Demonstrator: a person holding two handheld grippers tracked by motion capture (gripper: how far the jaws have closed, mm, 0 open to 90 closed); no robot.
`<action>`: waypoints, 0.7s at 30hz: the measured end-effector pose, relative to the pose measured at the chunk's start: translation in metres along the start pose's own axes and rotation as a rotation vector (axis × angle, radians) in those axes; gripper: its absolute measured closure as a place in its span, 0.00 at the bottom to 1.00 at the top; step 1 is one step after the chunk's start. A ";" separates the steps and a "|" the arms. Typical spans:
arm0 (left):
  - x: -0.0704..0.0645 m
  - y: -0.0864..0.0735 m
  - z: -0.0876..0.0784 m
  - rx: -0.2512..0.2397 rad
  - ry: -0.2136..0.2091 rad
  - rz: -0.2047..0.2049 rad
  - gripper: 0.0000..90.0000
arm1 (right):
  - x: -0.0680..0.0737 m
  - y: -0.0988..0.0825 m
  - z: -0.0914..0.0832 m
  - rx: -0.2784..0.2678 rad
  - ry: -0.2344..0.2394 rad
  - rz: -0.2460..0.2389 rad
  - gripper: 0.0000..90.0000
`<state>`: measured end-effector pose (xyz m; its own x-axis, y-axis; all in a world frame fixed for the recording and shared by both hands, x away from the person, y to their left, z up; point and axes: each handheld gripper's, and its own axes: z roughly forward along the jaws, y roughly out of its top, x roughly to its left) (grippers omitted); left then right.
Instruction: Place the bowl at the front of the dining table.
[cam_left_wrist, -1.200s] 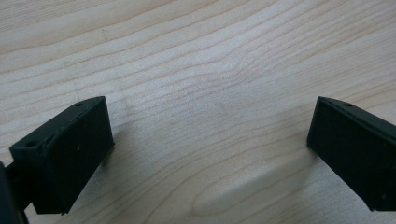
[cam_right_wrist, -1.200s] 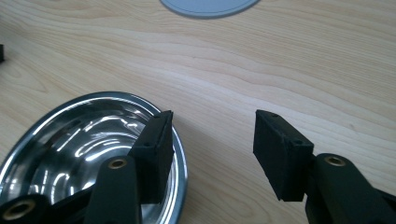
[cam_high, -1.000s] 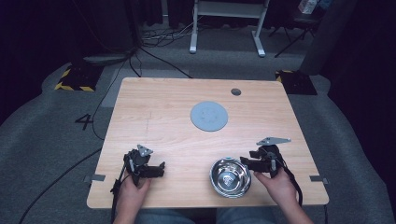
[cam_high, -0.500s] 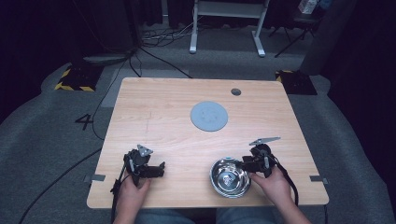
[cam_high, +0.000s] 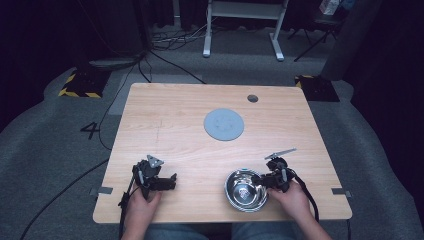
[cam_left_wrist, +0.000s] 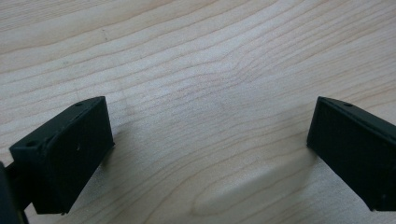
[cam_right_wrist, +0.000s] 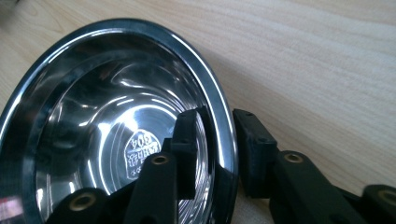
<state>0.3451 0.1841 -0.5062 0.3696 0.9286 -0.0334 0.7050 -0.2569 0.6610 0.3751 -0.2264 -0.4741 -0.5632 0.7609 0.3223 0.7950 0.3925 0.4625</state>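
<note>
The round polished steel bowl (cam_right_wrist: 116, 130) stands on the pale wooden table (cam_high: 175, 125), and its near rim runs up between the jaws of the right gripper (cam_right_wrist: 215, 149): one jaw inside the bowl, the other outside over the tabletop. The flat grey round disc (cam_high: 224, 124) lies on the table well beyond those jaws. Between the left gripper (cam_left_wrist: 210, 149)'s jaws, well left of the bowl, lies bare tabletop.
</note>
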 end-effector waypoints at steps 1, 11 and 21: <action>0.000 0.000 0.000 0.000 0.000 0.000 0.00 | 0.000 -0.001 0.000 0.005 0.003 -0.002 0.83; 0.000 0.000 0.000 0.000 0.000 0.000 0.00 | -0.002 -0.001 -0.001 0.021 0.059 0.024 0.96; 0.000 0.000 0.000 0.000 0.000 0.000 0.00 | 0.005 0.003 -0.011 -0.030 -0.004 -0.009 0.96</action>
<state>0.3451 0.1841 -0.5062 0.3694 0.9287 -0.0333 0.7050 -0.2567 0.6611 0.3724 -0.2274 -0.4616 -0.5696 0.7593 0.3147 0.7825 0.3838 0.4903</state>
